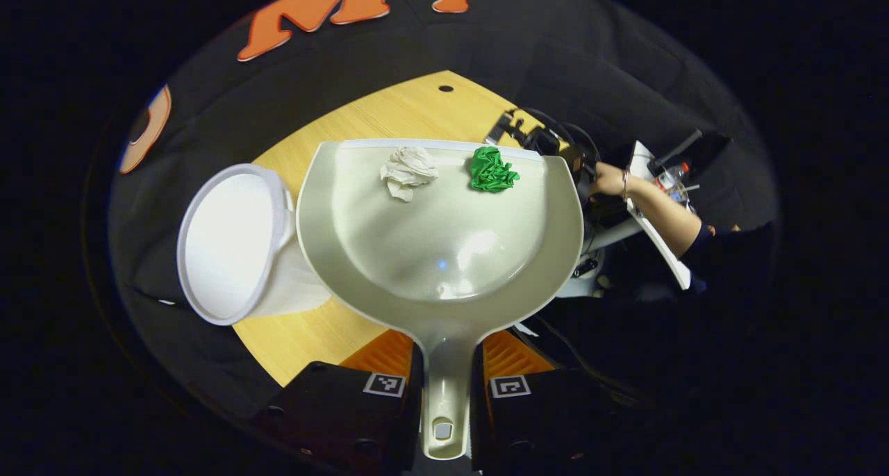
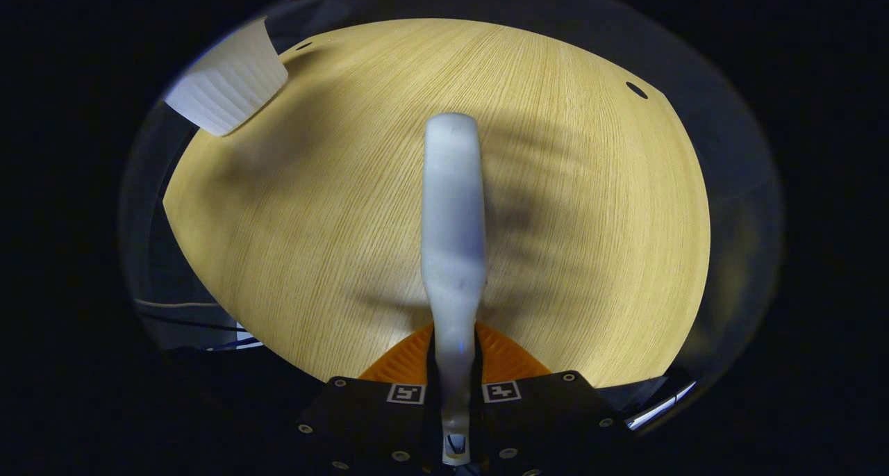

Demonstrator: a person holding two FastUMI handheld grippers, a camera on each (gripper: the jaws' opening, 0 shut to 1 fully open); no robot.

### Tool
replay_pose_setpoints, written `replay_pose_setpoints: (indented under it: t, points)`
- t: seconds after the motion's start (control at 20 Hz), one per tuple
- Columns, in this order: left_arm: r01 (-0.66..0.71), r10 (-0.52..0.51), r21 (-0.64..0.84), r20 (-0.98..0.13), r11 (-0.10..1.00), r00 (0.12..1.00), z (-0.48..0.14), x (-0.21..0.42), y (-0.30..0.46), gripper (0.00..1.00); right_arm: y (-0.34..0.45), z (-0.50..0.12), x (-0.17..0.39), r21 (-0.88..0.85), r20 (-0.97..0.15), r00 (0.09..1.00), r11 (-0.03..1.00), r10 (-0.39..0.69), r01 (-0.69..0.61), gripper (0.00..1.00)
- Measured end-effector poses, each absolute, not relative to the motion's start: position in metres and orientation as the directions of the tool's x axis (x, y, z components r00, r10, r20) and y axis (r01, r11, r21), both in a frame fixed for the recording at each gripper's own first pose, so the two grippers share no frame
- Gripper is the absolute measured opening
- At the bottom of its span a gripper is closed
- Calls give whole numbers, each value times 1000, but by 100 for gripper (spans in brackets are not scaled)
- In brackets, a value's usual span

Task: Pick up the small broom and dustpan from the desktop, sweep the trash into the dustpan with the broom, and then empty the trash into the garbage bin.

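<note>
the left claw (image 1: pixel 444 392) clamps the dustpan (image 1: pixel 444 247) handle, its loaded mouth pointing away, the bin (image 1: pixel 233 243) just beside its left rim at the bench (image 1: pixel 312 330) edge.

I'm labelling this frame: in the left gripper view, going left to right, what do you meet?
Garbage bin → white paper wad → green paper wad → person's hand on the other gripper. Both wads lie in the dustpan.
</note>
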State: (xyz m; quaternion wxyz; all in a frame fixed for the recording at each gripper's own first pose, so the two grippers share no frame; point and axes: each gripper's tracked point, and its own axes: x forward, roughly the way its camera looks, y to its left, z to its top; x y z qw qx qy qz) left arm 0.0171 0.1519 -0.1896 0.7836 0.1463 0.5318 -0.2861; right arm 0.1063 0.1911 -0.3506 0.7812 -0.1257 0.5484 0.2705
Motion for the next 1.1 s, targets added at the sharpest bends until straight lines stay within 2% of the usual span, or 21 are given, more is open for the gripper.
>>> replay_pose_setpoints:
  t: [0.15, 0.3, 0.5, 0.65, 0.7, 0.85, 1.0, 1.1]
  points:
    - [478, -205, -6, -908, 878, 366, -156, 56, 203, 30, 192, -350, 108, 106, -926, 242, 815, 290, -570, 15]
    - [341, -111, 20, -927, 940, 359, -157, 72, 274, 30, 191, -350, 107, 108, -926, 238, 811, 292, -575, 15]
    - [231, 125, 211, -933, 950, 337, -178, 94, 360, 30, 192, -349, 108, 114, -927, 231, 809, 295, -577, 15]
    - [259, 334, 426, -882, 867, 333, -171, 115, 407, 30, 192, -349, 108, 112, -930, 225, 807, 291, -579, 15]
    - [279, 368, 465, -867, 840, 337, -167, 119, 410, 30, 192, -348, 108, 112, -930, 224, 808, 290, -579, 15]
    - [320, 399, 499, -855, 805, 331, -163, 121, 413, 30, 193, -349, 108, 115, -930, 224, 812, 290, -572, 15]
    - [413, 488, 604, -796, 681, 359, -154, 127, 422, 30, 193, -349, 109, 117, -930, 226, 815, 291, -567, 15]
    - [457, 512, 627, -779, 631, 362, -154, 125, 422, 29, 193, -349, 109, 117, -929, 229, 817, 291, -564, 15]
